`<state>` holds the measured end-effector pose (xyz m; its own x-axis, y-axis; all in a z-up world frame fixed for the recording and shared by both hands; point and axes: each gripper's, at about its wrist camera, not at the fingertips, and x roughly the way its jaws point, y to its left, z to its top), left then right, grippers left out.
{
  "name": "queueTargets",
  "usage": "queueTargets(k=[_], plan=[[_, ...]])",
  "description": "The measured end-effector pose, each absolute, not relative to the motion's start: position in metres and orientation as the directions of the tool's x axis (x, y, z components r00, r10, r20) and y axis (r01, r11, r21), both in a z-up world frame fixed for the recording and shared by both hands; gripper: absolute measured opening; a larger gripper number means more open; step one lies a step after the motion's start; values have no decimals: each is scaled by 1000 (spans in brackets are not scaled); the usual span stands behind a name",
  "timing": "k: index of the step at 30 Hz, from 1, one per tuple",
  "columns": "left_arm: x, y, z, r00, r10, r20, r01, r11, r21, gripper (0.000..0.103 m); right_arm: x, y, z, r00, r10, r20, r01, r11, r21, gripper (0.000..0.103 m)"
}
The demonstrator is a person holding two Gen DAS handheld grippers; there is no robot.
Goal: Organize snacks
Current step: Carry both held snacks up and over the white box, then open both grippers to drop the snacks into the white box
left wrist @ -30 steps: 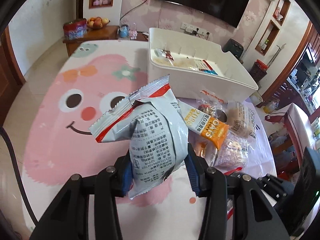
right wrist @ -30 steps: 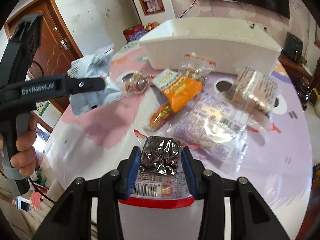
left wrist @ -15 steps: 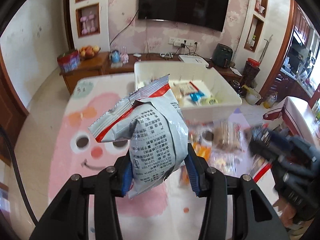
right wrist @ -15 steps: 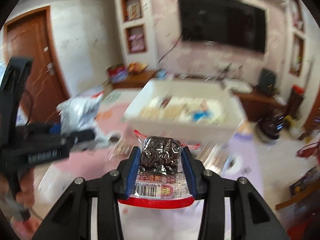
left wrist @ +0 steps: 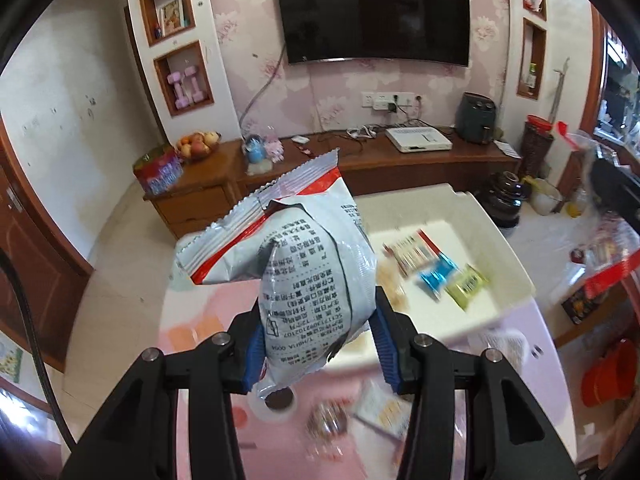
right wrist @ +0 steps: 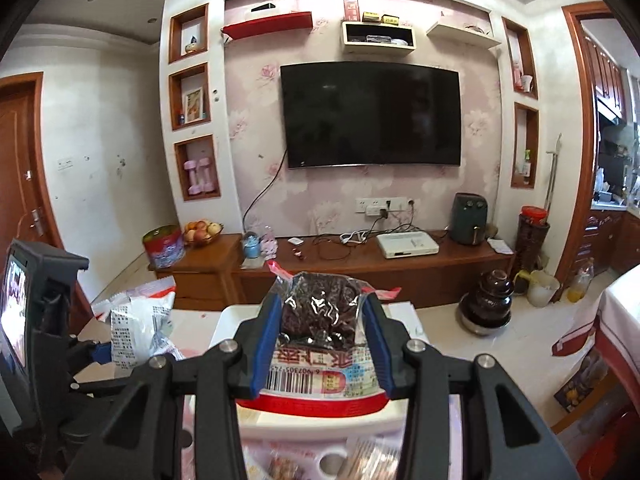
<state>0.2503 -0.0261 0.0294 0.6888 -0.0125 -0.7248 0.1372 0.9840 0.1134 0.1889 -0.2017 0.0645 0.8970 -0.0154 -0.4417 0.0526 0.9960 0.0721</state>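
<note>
The left gripper (left wrist: 318, 344) is clamped on a grey-and-red snack bag (left wrist: 304, 276), held in the air beside the white bin (left wrist: 496, 236); the right gripper (right wrist: 320, 350) pinches a clear packet of dark dried fruit (right wrist: 320, 316) above the same bin (right wrist: 232, 316) (a blue and a green sweet already lie inside); to finish well, I would carry each pack over a free compartment, lower it below the rim, then release one hand at a time so the bags do not collide.
</note>
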Motion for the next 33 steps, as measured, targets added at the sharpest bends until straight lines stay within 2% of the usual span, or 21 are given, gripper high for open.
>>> queueTargets(k=[11, 25, 29, 31, 32, 33], plan=[[301, -48, 15, 670, 48, -740, 148, 969, 198, 45, 242, -212, 47, 864, -73, -498, 101, 994, 30, 42], [337, -75, -33, 600, 66, -797, 226, 942, 248, 46, 295, -207, -11, 767, -78, -637, 98, 995, -4, 42], [344, -78, -42, 588, 85, -804, 225, 938, 264, 49, 306, -203, -21, 741, -64, -668, 75, 997, -13, 44], [348, -77, -47, 578, 98, -810, 217, 939, 268, 63, 307, -197, -25, 738, -62, -672, 59, 998, -27, 47], [348, -76, -49, 574, 100, -813, 216, 939, 267, 77, 307, -196, -26, 738, -67, -671, 57, 998, -37, 49], [348, -74, -50, 572, 104, -814, 211, 940, 269, 86, 305, -193, -28, 736, -73, -673, 53, 997, -50, 51]])
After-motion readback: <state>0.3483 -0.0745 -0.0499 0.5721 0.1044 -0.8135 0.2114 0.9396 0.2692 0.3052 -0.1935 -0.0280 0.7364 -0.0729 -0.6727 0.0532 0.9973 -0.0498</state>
